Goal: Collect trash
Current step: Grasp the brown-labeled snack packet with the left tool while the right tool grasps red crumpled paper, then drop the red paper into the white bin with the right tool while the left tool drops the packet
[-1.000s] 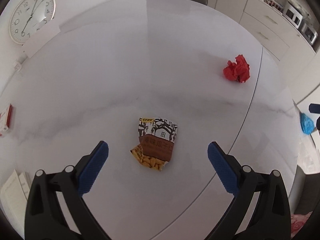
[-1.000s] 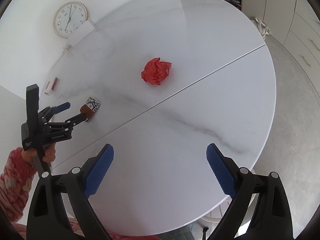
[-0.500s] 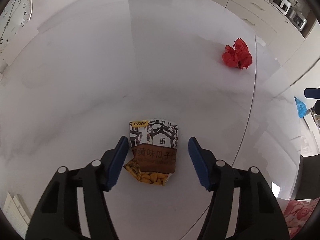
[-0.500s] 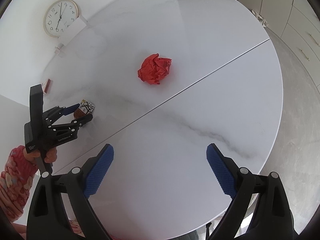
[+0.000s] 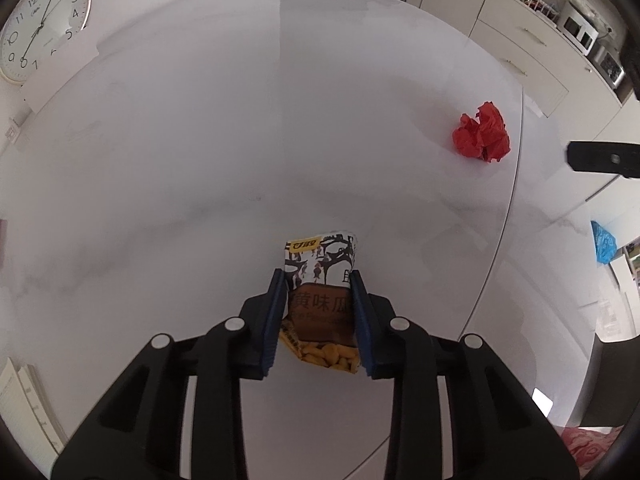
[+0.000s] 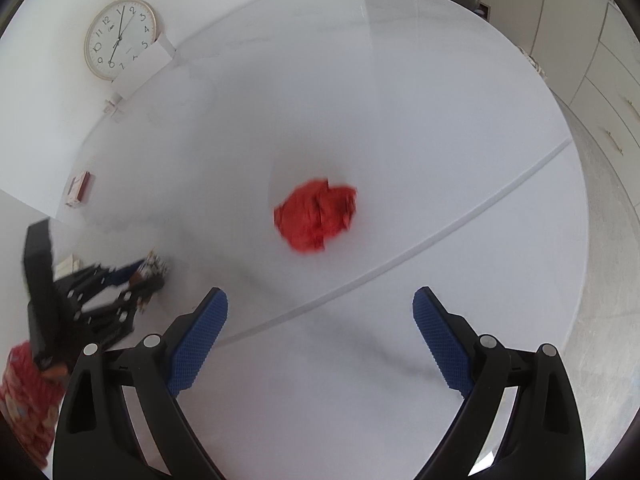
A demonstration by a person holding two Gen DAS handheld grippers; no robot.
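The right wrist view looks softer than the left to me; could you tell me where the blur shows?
Right wrist view: the crumpled red paper ball and left gripper are smeared, its own blue fingers crisp. Left wrist view: sharp, print on the snack packet legible; fisheye bends the white marble table.

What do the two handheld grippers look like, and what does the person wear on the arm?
Both the left gripper and the right gripper have black plastic linkage arms with round silver pivot pins, and flat blue fingers with a textured, dotted grip surface. No cables show. The person's sleeve is red with a pale pattern.
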